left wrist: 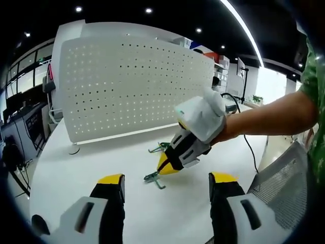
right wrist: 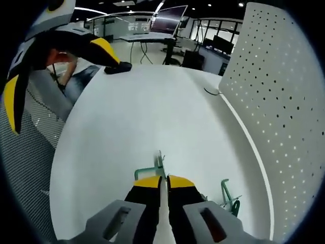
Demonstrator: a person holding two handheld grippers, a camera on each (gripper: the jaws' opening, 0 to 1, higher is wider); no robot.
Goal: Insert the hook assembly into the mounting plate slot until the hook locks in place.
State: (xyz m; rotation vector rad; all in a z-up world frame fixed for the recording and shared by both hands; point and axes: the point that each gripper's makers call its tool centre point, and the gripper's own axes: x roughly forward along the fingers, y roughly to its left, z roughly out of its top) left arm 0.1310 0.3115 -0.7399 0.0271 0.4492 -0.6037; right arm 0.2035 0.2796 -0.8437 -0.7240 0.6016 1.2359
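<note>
Pinching a green hook [left wrist: 152,177] against the white worktop [left wrist: 91,157], my right hand-held gripper [right wrist: 163,179] has closed narrow on its thin, stiff wire; it looks light and slippery. A second hook [right wrist: 228,199] lies beside. My left hand-held gripper [left wrist: 166,179] stands wide, empty.

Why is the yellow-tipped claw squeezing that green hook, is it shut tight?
Shut. In the right gripper view the right claw has its yellow tips pressed together on the green metal hook, which lies on the white table.
</note>
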